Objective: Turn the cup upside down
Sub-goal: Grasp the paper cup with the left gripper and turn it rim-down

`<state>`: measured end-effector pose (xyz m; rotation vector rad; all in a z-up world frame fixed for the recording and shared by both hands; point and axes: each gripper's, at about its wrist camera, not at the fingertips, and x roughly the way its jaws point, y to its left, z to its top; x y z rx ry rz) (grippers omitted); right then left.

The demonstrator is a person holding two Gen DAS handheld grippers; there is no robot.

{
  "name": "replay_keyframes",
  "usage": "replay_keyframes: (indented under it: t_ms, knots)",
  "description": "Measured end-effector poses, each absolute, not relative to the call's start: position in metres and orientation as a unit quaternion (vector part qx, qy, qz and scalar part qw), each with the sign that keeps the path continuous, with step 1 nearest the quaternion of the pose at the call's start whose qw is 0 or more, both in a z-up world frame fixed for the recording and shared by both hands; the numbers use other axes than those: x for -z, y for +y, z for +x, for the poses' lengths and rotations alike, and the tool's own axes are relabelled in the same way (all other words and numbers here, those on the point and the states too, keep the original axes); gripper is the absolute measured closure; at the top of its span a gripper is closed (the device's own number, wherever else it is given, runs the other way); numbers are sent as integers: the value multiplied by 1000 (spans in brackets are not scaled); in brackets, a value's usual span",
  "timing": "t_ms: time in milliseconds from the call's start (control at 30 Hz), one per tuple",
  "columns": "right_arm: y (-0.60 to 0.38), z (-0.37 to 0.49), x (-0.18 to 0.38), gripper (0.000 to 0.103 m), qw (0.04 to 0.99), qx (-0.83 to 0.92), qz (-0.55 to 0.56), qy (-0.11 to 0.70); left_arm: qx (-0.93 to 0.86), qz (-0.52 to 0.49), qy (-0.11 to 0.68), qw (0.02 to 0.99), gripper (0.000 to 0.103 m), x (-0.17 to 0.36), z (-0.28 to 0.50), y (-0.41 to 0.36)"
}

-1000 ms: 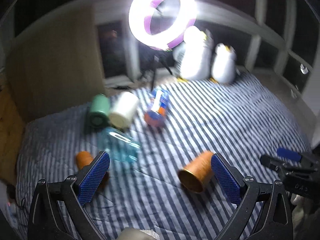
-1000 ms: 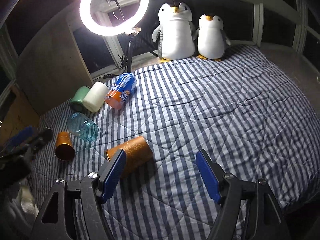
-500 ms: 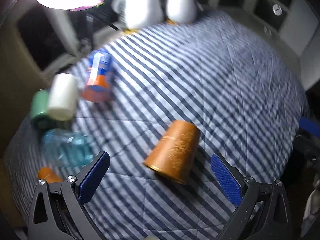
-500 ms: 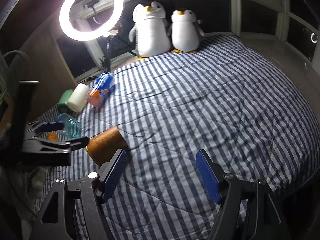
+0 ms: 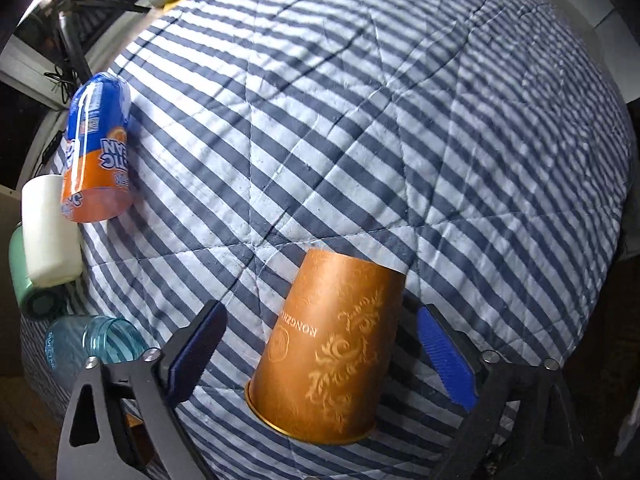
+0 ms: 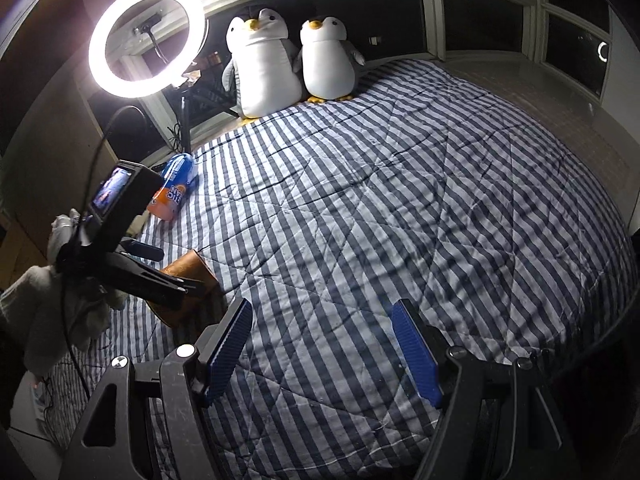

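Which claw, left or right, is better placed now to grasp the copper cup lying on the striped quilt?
Left. The left claw is open with the copper cup between its fingers. The right claw is open over bare quilt, the cup off to its left.

On the copper cup (image 5: 332,344), lying on its side, the letters "RONGZH" are read upside down beside a round emblem; the word's end is not made out. On the blue and orange pouch (image 5: 96,148), inverted fragments "TIC" and "EAN" are seen. Pale lettering on the teal jar (image 5: 76,350) is too small to be read.
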<state>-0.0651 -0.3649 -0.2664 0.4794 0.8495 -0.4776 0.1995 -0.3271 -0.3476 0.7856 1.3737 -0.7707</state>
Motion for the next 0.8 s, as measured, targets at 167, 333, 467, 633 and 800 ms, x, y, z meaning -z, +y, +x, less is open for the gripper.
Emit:
replay_keyframes:
  t_ms: [167,333,467,633,800]
  knots:
    - [-368,-67,267,34,856,227,232,402,334,343,616,625,14,360,209,-333]
    - [-369,-66,269,34,856,224,235,402,334,344,624,617,25,367,215,-332]
    - [-369,-66,269,34,857,223,235,402,335,345,628,612,34,379,213,-336]
    - [-371,-66,270,34,856,224,236,402,341,331,623,621,35,384,202,-339]
    - [-370,-64,269,34,858,219,230,403,346,292,608,652,36,358,200,-329]
